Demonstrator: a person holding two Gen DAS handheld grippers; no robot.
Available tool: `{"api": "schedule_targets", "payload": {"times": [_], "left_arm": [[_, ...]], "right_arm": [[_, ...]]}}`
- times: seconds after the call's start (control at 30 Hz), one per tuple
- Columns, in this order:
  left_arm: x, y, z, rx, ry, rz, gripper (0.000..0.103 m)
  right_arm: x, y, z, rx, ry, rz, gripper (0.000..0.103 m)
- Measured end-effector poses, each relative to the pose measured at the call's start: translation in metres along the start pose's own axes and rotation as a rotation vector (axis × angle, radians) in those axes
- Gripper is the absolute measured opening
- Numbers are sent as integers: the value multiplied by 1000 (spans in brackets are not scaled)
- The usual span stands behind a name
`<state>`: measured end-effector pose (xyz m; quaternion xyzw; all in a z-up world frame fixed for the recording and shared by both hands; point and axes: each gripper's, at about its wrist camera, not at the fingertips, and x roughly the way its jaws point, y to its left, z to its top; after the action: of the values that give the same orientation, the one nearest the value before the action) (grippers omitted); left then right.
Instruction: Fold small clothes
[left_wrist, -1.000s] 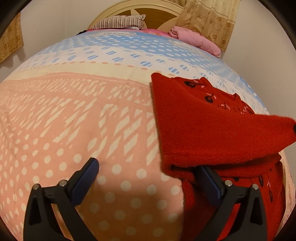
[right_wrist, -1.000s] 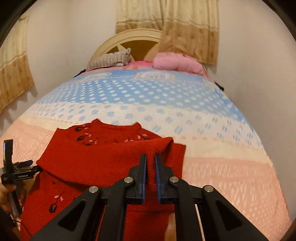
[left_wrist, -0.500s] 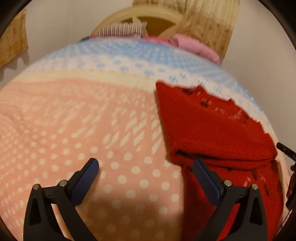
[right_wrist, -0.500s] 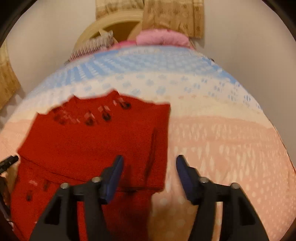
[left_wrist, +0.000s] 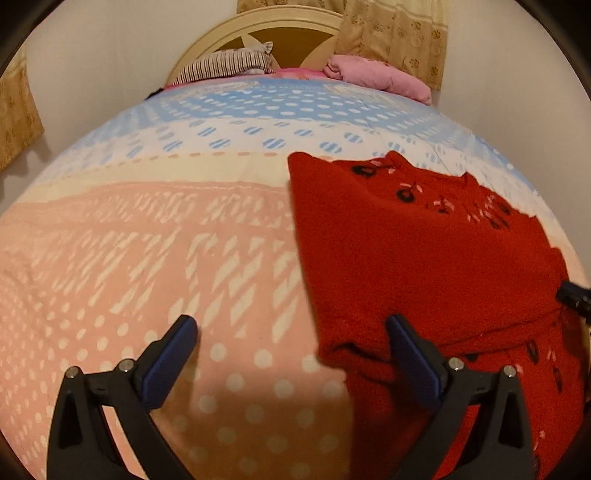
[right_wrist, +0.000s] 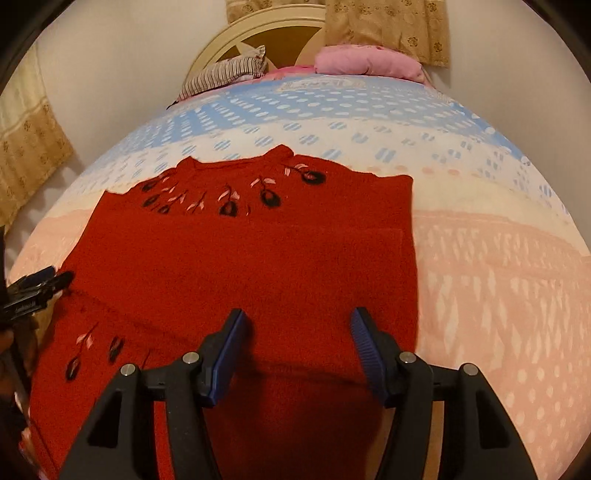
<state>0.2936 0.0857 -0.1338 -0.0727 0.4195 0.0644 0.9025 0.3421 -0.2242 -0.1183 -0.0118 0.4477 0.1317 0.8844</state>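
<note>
I see a red sweater (right_wrist: 236, 266) lying flat on the bed (right_wrist: 498, 288), its sleeve folded across the chest. A second ago my right hand-held gripper (right_wrist: 299, 347) was pinched shut on that sleeve; now its jaws are spread, holding nothing, just above the fabric. My left hand-held gripper (left_wrist: 291, 354) is wide open as before, beside the sweater's (left_wrist: 424, 258) folded edge. A striped pillow (right_wrist: 225, 74) and a pink pillow (right_wrist: 369, 61) sit by the headboard (right_wrist: 273, 33).

Bed with pink, cream and blue dotted bedspread (right_wrist: 498, 280), red embroidered sweater (right_wrist: 258, 258) lying flat on it, striped pillow (right_wrist: 225, 75), pink pillow (right_wrist: 365, 61) at headboard (right_wrist: 258, 27)
</note>
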Motion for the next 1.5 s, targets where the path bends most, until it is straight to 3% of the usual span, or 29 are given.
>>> {"api": "schedule_targets", "payload": {"times": [0.17, 0.27, 0.33, 0.63, 0.77, 1.2, 1.5], "left_arm": [[7, -2, 1, 1, 5, 3, 103], [4, -5, -2, 5, -11, 13, 103], [-6, -6, -7, 13, -27, 22, 103], [-20, -12, -10, 61, -65, 68, 103], [-21, -15, -11, 75, -64, 74, 103], [-43, -33, -24, 119, -64, 16, 103], [-70, -38, -30, 141, -112, 11, 103]], "right_arm": [[-18, 15, 12, -51, -81, -20, 61], [16, 4, 6, -4, 39, -38, 61], [14, -1, 1, 16, -7, -20, 61], [-17, 5, -8, 53, -60, -14, 62], [-10, 9, -17, -3, -55, -43, 63], [-26, 7, -23, 47, -85, 18, 68], [-36, 9, -27, 67, -84, 23, 68]]}}
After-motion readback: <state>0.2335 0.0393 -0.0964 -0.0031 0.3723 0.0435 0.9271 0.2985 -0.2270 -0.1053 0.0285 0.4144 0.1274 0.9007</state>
